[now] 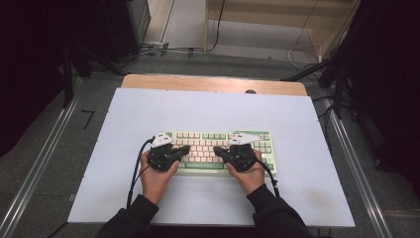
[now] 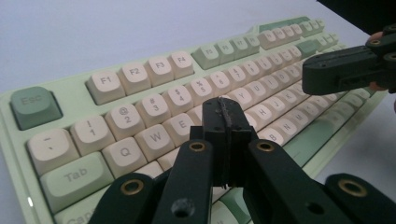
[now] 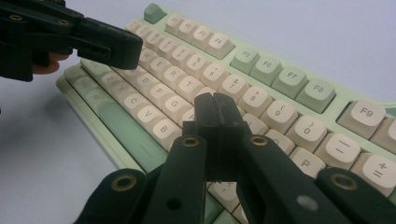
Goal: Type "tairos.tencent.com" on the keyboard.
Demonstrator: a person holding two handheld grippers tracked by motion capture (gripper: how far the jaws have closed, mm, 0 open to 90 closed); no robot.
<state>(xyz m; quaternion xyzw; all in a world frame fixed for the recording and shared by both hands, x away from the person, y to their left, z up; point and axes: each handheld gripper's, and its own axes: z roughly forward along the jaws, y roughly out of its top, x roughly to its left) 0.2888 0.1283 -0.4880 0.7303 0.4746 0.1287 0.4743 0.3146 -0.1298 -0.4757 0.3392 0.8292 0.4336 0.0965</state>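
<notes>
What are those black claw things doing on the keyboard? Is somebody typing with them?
It looks that way. A person holds a claw in each hand above a pale green keyboard that lies on a white table. The left claw has its jaws shut and points at the keys near R and T. The right claw is shut too, with its tip over the keys near H and J. Neither claw grips anything, and whether a key is pressed down right now is hard to tell.
</notes>
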